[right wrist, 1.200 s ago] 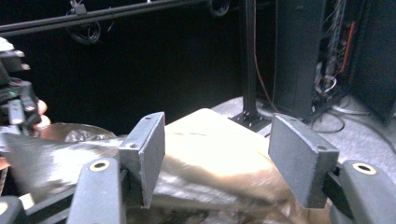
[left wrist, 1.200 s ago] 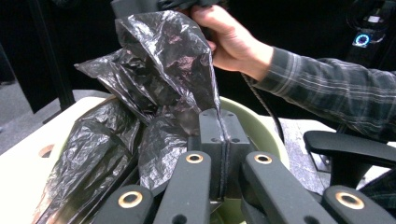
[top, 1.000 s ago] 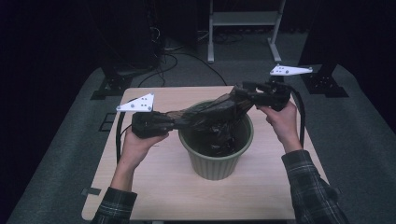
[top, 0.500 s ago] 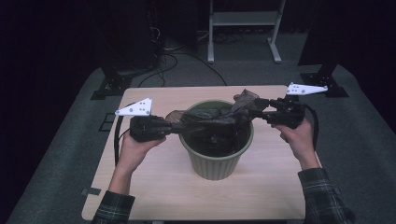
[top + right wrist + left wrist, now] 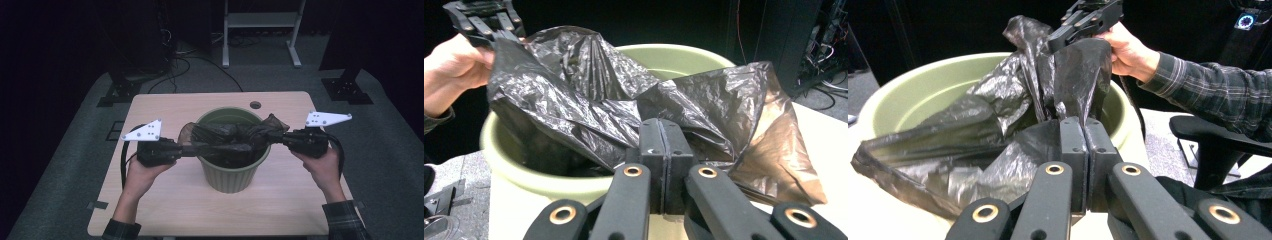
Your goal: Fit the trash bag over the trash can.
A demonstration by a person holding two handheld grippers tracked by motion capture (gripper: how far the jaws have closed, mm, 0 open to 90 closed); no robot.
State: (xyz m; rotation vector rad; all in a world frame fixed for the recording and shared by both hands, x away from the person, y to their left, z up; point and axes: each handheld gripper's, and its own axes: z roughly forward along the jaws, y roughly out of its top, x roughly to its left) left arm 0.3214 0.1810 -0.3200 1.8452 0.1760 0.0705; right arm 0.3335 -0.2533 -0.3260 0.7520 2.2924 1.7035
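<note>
A black plastic bag (image 5: 225, 137) is stretched across the mouth of a green bin (image 5: 232, 177) in the middle of the table. My left gripper (image 5: 184, 149) is shut on the bag's left edge, just outside the rim. In the left gripper view its jaws (image 5: 1086, 122) pinch the film (image 5: 998, 100). My right gripper (image 5: 277, 138) has just been closing with the bag's right edge between its jaws, and is now shut on it. In the right gripper view the closed jaws (image 5: 664, 125) clamp the plastic (image 5: 574, 100) over the bin's rim (image 5: 524, 170).
The bin stands on a light wooden table (image 5: 165, 200) with a small round hole (image 5: 255, 105) near its far edge. A metal stand (image 5: 260, 30) and cables lie on the floor behind. A dark chair (image 5: 1208, 140) sits beside the person.
The right hand has moved outward to the right and down, pulling the bag wider across the bin. The left hand has sunk a little. The bag now lies lower, at the rim.
</note>
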